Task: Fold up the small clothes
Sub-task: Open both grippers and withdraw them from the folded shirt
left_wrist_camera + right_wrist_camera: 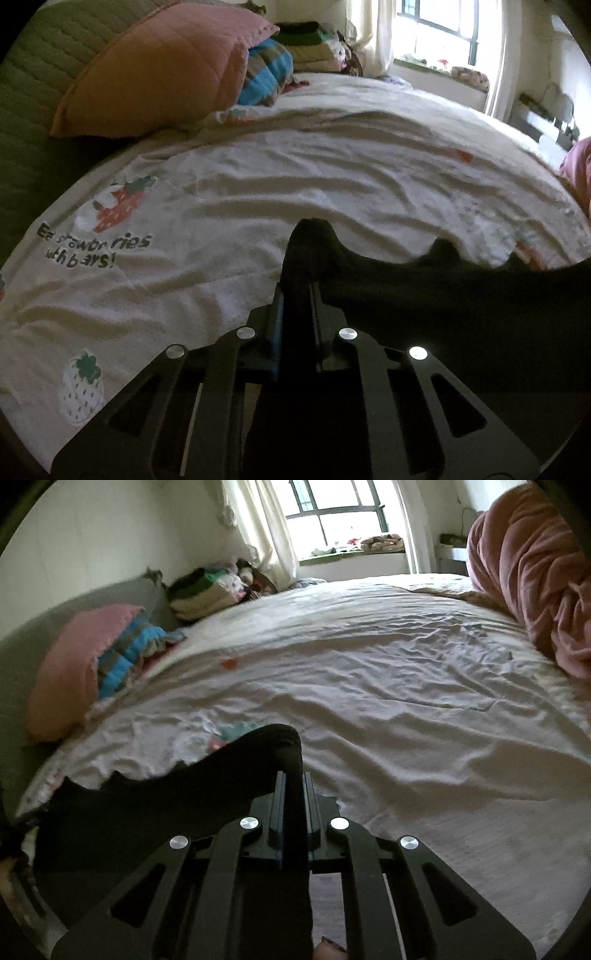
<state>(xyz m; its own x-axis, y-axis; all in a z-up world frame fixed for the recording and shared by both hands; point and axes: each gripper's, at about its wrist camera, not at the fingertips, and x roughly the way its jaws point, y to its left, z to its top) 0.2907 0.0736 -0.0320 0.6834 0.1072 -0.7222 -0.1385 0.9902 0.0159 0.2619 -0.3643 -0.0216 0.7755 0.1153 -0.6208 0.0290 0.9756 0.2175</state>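
Dark garment point(424, 295) held taut above bed point(332, 192).
Left gripper point(297, 288) and right gripper point(293, 775) are clenched on its corners; folding over is judged next.

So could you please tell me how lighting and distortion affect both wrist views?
Left wrist view: the window blows out white, the black fabric garment in the left gripper is a detailless silhouette. Right wrist view: same backlight, fisheye bulges the white wrinkled bedsheet, the right gripper stays dark.
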